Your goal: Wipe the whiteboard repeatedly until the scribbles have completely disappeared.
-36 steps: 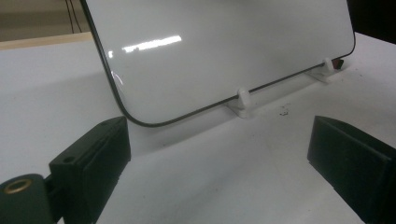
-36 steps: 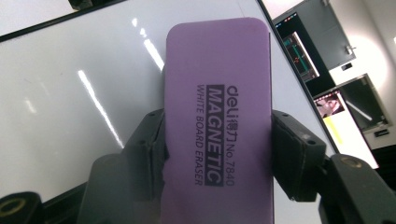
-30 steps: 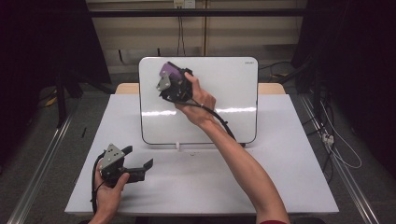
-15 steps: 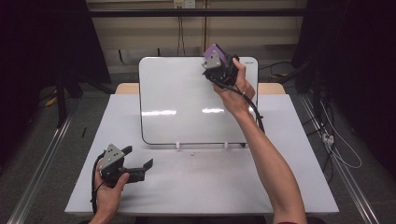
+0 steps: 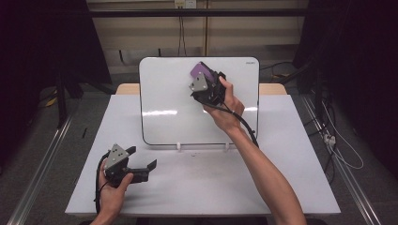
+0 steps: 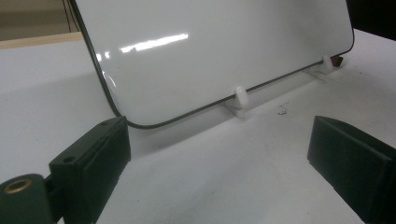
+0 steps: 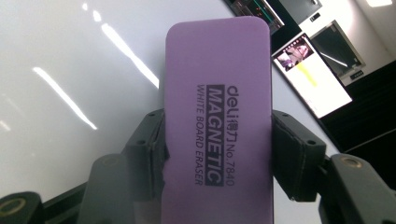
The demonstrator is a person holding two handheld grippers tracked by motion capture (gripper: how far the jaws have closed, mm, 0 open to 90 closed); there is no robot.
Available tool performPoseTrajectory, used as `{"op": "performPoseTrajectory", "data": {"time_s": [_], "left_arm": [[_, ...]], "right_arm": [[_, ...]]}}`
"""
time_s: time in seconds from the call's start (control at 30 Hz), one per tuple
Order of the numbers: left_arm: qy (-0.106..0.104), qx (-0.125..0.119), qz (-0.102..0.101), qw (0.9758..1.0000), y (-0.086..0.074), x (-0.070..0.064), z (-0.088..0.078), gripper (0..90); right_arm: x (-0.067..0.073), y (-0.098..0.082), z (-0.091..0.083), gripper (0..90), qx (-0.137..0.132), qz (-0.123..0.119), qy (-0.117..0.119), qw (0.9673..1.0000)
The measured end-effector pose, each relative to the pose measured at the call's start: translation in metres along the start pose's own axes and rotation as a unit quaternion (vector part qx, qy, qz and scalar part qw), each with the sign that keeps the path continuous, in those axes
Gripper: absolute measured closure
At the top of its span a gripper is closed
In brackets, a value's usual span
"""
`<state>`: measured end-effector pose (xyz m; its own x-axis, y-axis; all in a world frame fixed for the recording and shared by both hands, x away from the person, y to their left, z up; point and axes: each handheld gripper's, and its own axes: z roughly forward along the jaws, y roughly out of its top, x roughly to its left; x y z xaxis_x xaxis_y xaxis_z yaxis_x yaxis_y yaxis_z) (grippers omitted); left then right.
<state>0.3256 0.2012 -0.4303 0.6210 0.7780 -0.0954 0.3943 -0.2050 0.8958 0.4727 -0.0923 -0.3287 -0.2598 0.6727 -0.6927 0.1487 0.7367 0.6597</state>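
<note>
A white whiteboard (image 5: pixel 164 93) stands upright on small white feet (image 5: pixel 179 146) at the back of the table. My right gripper (image 5: pixel 202 75) is shut on a purple magnetic whiteboard eraser (image 5: pixel 201 70) and holds it at the board's upper middle. In the right gripper view the eraser (image 7: pixel 217 116) sits squeezed between both pads (image 7: pixel 294 154), with the board (image 7: pixel 70 70) right behind it. My left gripper (image 5: pixel 141 158) rests low at the table's front left, open and with nothing in it. Its jaws stand wide apart in the left gripper view (image 6: pixel 219 163), facing the board's lower edge (image 6: pixel 210 56).
The white table (image 5: pixel 281 164) stretches in front of the board. One white foot (image 6: pixel 239 100) props the board's lower edge. Cables and metal rails (image 5: pixel 338 154) run on the floor at both sides. A wall with sockets is behind.
My right gripper carried the eraser from the board's upper left to its upper right corner, then back left and slightly down to the upper middle. The left gripper stayed still.
</note>
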Motion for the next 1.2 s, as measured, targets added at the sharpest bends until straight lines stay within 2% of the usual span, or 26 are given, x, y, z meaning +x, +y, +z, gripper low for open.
{"op": "performPoseTrajectory", "data": {"time_s": [0.07, 0.17, 0.27, 0.43, 0.5, 0.57, 0.8, 0.9, 1.07, 1.2], "left_arm": [[-0.002, -0.002, -0.003, 1.0, 0.001, -0.002, 0.002, 5.9], [-0.007, 0.002, 0.006, 1.0, 0.001, -0.005, 0.002, 5.9], [-0.004, 0.0, 0.005, 1.0, 0.001, -0.004, 0.001, 5.8], [0.001, -0.001, 0.003, 1.0, 0.0, -0.001, -0.002, 5.9], [0.003, -0.003, 0.001, 1.0, 0.0, 0.0, -0.003, 5.9], [0.005, -0.003, -0.002, 1.0, -0.001, 0.001, -0.003, 5.9], [0.001, 0.002, 0.006, 1.0, 0.0, -0.001, -0.002, 5.9], [0.001, 0.001, 0.003, 1.0, -0.001, 0.0, -0.002, 5.9], [0.002, 0.003, 0.0, 1.0, -0.001, 0.0, -0.002, 5.9], [0.002, 0.002, 0.001, 1.0, -0.001, -0.001, -0.001, 5.9]], "right_arm": [[-0.003, -0.003, -0.001, 41.4, 0.002, 0.008, 0.005, 1.0], [-0.013, -0.008, 0.001, 41.4, 0.009, 0.017, 0.002, 0.9998], [-0.029, -0.013, 0.003, 41.4, 0.015, 0.027, -0.008, 0.9995], [-0.061, -0.025, 0.006, 41.3, 0.031, 0.061, -0.031, 0.9972], [-0.068, -0.03, 0.005, 41.4, 0.033, 0.075, -0.026, 0.9963], [-0.065, -0.031, 0.003, 41.3, 0.032, 0.073, -0.028, 0.9964], [-0.042, -0.026, -0.002, 41.3, 0.017, 0.055, 0.008, 0.9983], [-0.042, -0.029, -0.005, 41.4, 0.009, 0.076, 0.025, 0.9968], [-0.043, -0.037, -0.013, 41.3, -0.007, 0.101, 0.034, 0.9942], [-0.046, -0.043, -0.019, 41.3, -0.02, 0.128, 0.047, 0.9904]]}}
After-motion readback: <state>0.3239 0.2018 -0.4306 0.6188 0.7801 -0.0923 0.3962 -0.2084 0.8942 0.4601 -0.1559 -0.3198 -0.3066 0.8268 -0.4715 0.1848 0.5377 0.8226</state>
